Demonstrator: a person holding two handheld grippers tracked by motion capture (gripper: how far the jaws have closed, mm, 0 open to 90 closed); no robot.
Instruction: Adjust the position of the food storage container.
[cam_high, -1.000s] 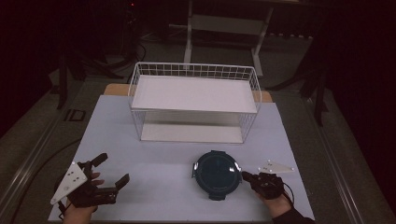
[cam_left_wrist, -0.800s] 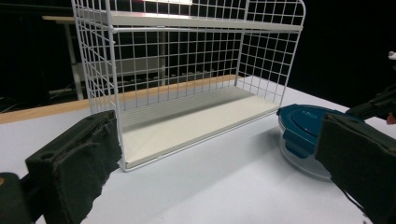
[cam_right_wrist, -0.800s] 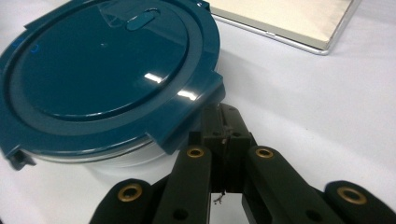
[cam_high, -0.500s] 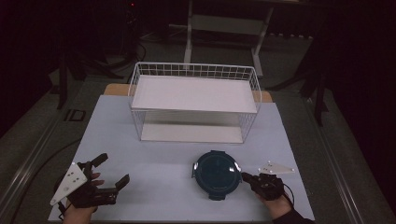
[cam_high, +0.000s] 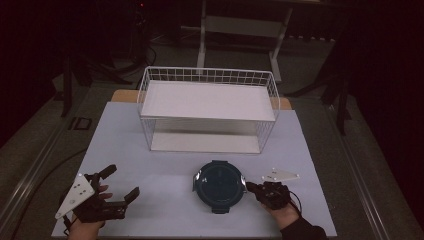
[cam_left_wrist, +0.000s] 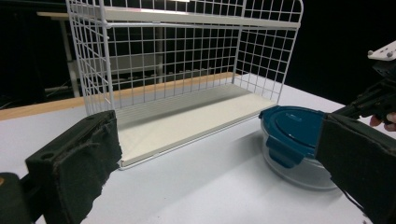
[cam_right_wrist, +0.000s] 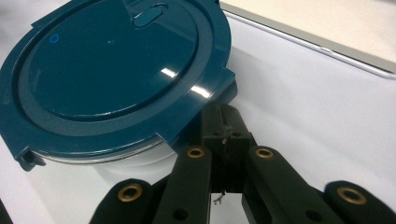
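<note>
A round clear-glass container with a glossy dark-teal plastic lid (cam_high: 219, 184) sits on the matte pale-grey counter (cam_high: 165, 165), near its front edge and in front of the white wire-mesh shelf rack (cam_high: 207, 107). The lid is smooth, with raised concentric rims and squared latch tabs. The right tongs (cam_high: 248, 187), black and jointed with brass-coloured rivets, are closed tight, their tips right at a tab on the lid's right edge. The left tongs (cam_high: 122, 184), padded in rough dark foam, stand wide apart, empty, well left of the container.
</note>
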